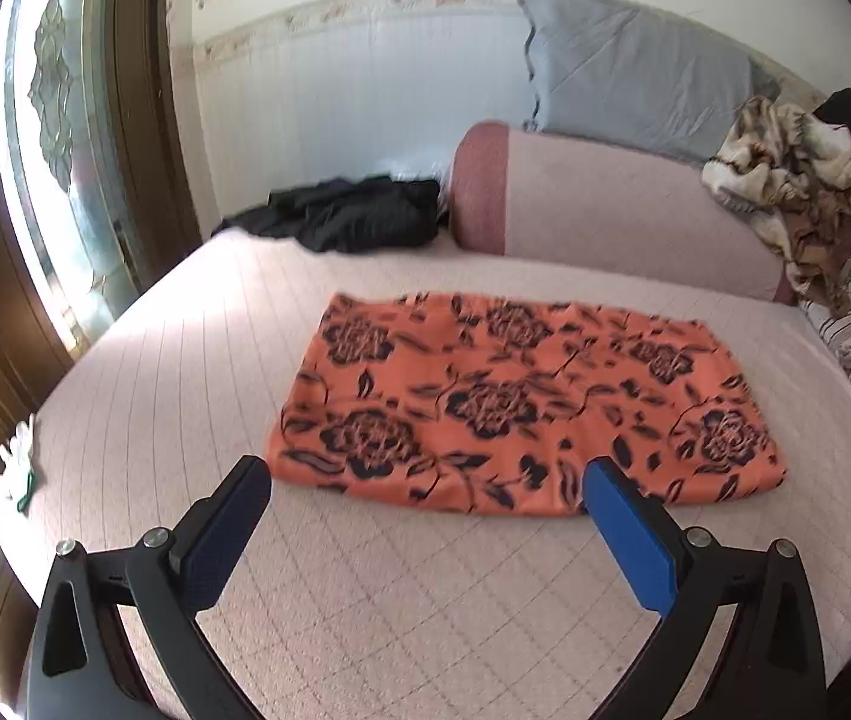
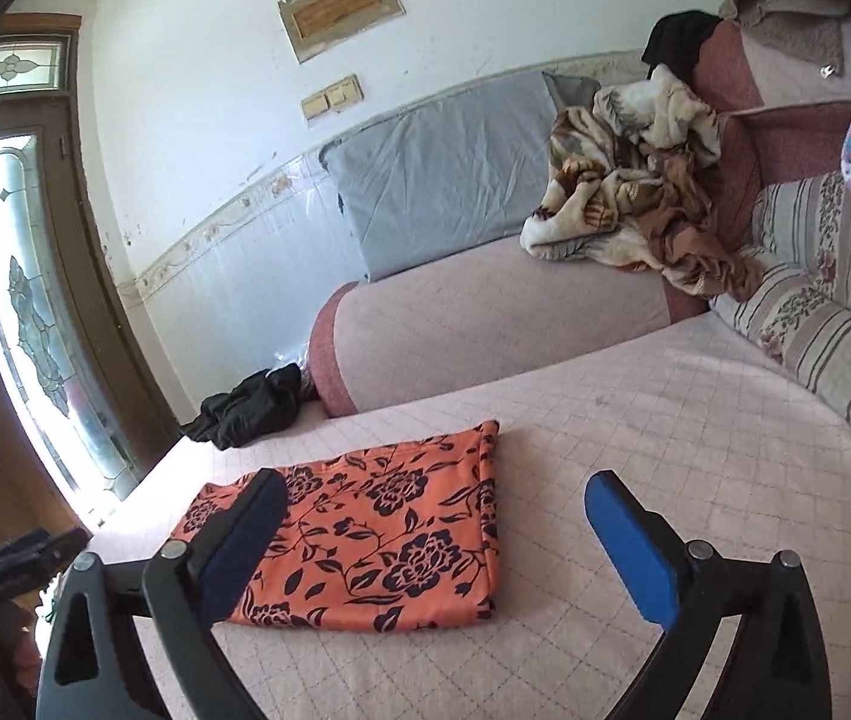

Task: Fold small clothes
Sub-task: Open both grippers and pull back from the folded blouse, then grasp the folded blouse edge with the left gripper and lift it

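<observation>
We hold both tongs wide apart and empty above the bed [image 1: 143,372], so either can drop onto an edge. The orange flowered cloth [image 1: 521,396] lies flat as a neat rectangle mid-bed, its near hem just beyond the left tongs [image 1: 425,492]; the right tongs [image 2: 434,501] hover over its right edge.

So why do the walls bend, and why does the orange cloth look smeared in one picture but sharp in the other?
Both views are fisheye, so straight lines bow toward the edges. In the left wrist view the cloth is soft, likely motion blur; in the right wrist view its print is crisp. The door glass is blown out in both and throws a bright patch on the bed.
</observation>
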Motion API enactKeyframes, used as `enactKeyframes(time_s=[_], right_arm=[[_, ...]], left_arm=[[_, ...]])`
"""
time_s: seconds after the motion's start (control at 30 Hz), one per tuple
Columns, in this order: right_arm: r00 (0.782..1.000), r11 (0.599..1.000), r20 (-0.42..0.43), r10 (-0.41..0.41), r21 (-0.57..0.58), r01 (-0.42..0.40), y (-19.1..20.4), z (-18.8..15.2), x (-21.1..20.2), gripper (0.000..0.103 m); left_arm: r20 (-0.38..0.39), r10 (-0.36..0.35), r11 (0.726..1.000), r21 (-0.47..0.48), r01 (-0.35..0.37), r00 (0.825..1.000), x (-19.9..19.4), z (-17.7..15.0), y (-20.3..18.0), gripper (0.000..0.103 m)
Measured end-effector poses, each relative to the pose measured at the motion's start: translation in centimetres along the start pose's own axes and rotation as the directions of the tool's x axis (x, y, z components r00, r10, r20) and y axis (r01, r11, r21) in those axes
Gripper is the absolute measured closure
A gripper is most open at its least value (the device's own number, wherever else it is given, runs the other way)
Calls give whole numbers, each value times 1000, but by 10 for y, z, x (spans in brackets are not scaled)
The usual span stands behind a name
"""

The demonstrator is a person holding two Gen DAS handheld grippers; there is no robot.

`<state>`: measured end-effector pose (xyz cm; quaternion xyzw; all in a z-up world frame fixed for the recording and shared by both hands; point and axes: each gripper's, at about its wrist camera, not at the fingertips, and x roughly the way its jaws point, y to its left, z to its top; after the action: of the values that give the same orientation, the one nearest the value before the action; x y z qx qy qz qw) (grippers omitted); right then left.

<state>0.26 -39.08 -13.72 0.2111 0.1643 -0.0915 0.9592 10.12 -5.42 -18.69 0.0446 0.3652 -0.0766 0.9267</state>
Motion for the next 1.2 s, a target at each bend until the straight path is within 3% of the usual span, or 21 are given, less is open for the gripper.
enactKeyframes(time_s=[0.1, 0.17, 0.23, 0.27, 0.4, 0.67, 0.73, 0.83, 0.87, 0.97, 1.07, 1.2], right_arm=[[992, 998, -115, 52, 27, -49, 0, -11, 23, 13], [977, 997, -207, 56, 61, -44, -3, -20, 47, 31], [949, 987, -294, 110, 141, -71, -12, -32, 74, 51], [935, 982, -331, 125, 176, -69, -16, -38, 87, 55], [909, 974, -396, 131, 220, -45, -24, -55, 116, 57], [898, 952, -398, 190, 298, -69, -34, -57, 133, 57], [880, 940, -416, 227, 330, -87, -35, -62, 141, 57], [820, 924, -506, 270, 375, -72, -38, -80, 165, 56], [815, 922, -513, 271, 381, -67, -39, -85, 169, 56], [835, 934, -487, 256, 347, -84, -33, -75, 157, 55], [872, 939, -413, 262, 316, -133, -27, -59, 138, 54], [894, 934, -350, 281, 314, -171, -22, -45, 116, 54]], left_arm=[[-82, 134, 987, -81, -141, 988, 38, -18, 28, 0], [-106, 187, 978, -72, -196, 977, 56, -22, 39, 0], [-136, 176, 980, -71, -187, 975, 67, -22, 47, 0], [-148, 155, 982, -87, -169, 977, 70, -21, 50, 0], [-146, 113, 980, -148, -134, 983, 74, -12, 60, 1], [-139, 157, 965, -187, -182, 978, 104, 11, 56, 1], [-197, 154, 969, -163, -188, 968, 128, 12, 50, 1], [-327, 129, 969, -160, -190, 936, 164, 7, 49, 1], [-357, 118, 967, -172, -190, 927, 168, 5, 52, 2], [-321, 39, 955, -265, -130, 946, 145, 6, 68, 20], [-296, 51, 959, -251, -129, 954, 119, 0, 81, 20], [-330, -43, 919, -383, -92, 943, 105, -21, 103, 20]])
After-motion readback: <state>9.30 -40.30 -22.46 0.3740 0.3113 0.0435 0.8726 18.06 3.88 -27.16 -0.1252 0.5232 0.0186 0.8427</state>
